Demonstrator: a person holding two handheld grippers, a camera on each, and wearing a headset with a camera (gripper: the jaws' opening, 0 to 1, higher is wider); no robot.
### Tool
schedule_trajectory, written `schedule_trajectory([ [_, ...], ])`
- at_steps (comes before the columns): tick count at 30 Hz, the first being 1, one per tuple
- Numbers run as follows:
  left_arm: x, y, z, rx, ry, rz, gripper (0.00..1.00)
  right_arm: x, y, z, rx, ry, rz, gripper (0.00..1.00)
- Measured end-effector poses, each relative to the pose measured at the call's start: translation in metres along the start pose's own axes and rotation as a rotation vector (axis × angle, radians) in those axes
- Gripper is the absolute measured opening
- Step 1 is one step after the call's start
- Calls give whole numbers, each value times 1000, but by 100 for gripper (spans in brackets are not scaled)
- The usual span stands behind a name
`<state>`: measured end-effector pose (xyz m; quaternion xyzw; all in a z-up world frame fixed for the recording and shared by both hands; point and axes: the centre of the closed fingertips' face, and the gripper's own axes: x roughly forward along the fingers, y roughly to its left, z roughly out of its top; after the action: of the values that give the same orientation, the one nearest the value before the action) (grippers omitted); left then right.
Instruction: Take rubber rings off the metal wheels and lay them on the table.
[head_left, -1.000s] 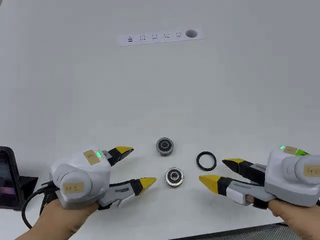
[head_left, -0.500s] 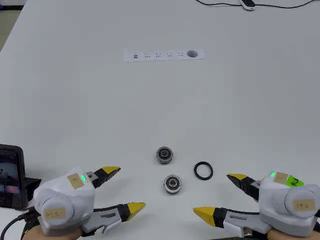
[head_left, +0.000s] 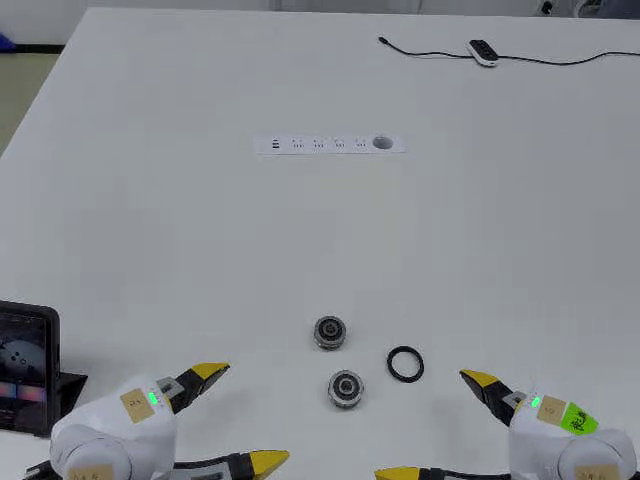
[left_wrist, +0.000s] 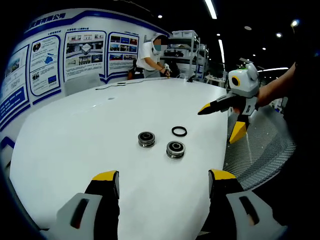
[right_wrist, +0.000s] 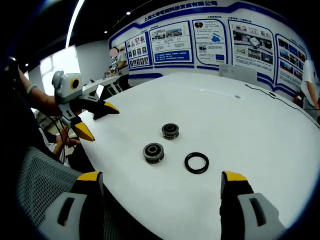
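Observation:
Two metal wheels lie on the white table (head_left: 180, 220), one farther (head_left: 330, 332) and one nearer (head_left: 346, 388), each with a dark outer band. One loose black rubber ring (head_left: 405, 364) lies flat to their right. My left gripper (head_left: 240, 416) is open at the near left, short of the wheels, with nothing between its yellow-tipped jaws. My right gripper (head_left: 440, 427) is open at the near right, below the ring. The left gripper view has both wheels (left_wrist: 147, 139) (left_wrist: 176, 149) and the ring (left_wrist: 179, 131) ahead of its gripper (left_wrist: 164, 176). The right gripper view has the wheels (right_wrist: 170, 131) (right_wrist: 153, 152) and ring (right_wrist: 196, 162) ahead of its gripper (right_wrist: 162, 176).
A white power strip (head_left: 330, 144) lies across the middle of the table. A dark screen on a stand (head_left: 25, 368) sits at the near left edge. A small remote with a cable (head_left: 482, 50) is at the far right. A person (left_wrist: 150, 50) stands beyond the table.
The head camera has tilted up, showing more of the far table. Both grippers have drawn back toward the near edge, away from the wheels, and stay open. Wheels and ring have not moved.

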<state>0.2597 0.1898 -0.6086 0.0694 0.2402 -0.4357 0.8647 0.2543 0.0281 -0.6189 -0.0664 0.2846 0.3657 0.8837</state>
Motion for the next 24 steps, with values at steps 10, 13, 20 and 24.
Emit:
schedule_trajectory([
  [10,-4,-3,2,-11,-30,5,82,-6,-7,2,37,-30,-40,99],
  [13,-6,-2,1,-16,-32,12,81,-6,-7,0,32,-20,-38,99],
  [20,-8,-2,0,-14,-30,19,80,-6,-6,-1,42,-15,-43,99],
  [24,-9,-2,1,-14,-31,22,80,-7,-7,1,48,-22,-48,99],
])
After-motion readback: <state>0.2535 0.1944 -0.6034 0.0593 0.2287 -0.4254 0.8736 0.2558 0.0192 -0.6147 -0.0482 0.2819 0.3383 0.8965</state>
